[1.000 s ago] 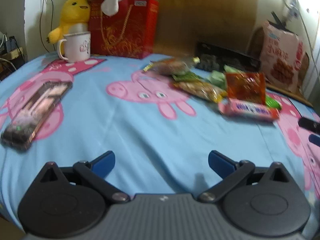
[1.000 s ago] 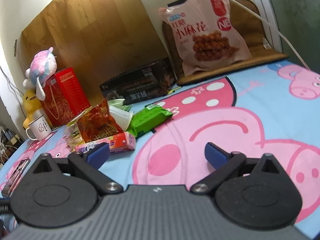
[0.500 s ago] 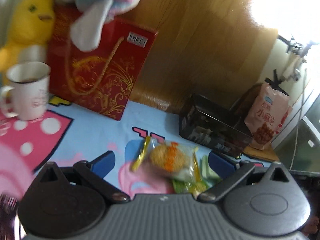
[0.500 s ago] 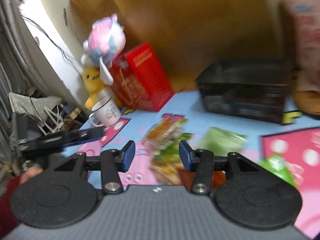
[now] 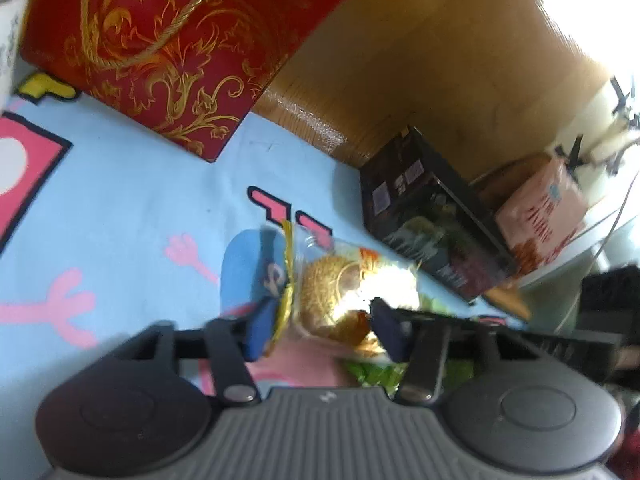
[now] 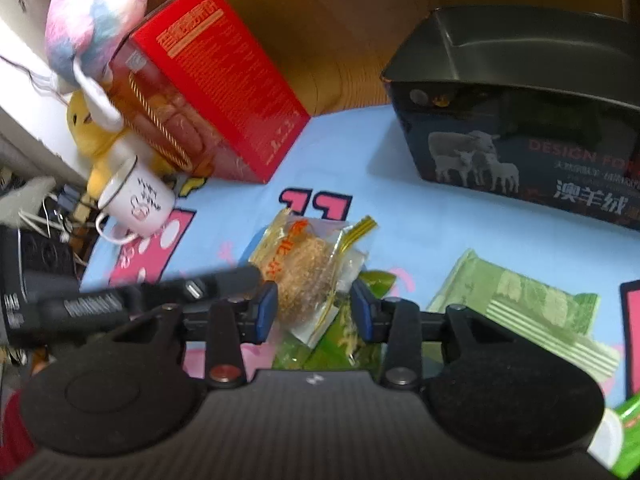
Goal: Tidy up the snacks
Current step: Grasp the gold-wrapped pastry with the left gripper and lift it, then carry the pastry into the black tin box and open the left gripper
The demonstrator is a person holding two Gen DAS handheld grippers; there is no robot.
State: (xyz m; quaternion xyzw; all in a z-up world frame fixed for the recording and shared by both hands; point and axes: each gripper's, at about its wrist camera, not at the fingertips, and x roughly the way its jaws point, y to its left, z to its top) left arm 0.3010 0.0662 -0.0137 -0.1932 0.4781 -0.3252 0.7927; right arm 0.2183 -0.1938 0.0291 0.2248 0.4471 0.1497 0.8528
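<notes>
A clear packet with a round golden pastry [image 5: 340, 292] [image 6: 308, 264] lies on the blue cartoon sheet. My left gripper [image 5: 324, 330] has its blue fingers on either side of the packet, partly closed around it; contact is unclear. My right gripper [image 6: 314, 310] hovers over the same packet's near end, fingers partly open, with green packets [image 6: 332, 344] underneath. A striped green wafer pack [image 6: 520, 312] lies to the right. The open black box [image 6: 520, 100] [image 5: 432, 224] stands behind.
A red gift bag [image 5: 152, 40] [image 6: 208, 80] stands at the back left with plush toys [image 6: 92, 20] and a white mug [image 6: 138, 200]. A pink snack bag [image 5: 540, 216] leans at the far right. A wooden headboard [image 5: 400, 60] runs behind.
Both grippers have swung in toward the pastry packet from opposite sides. Both sets of fingers have narrowed, and the left ones now flank the packet.
</notes>
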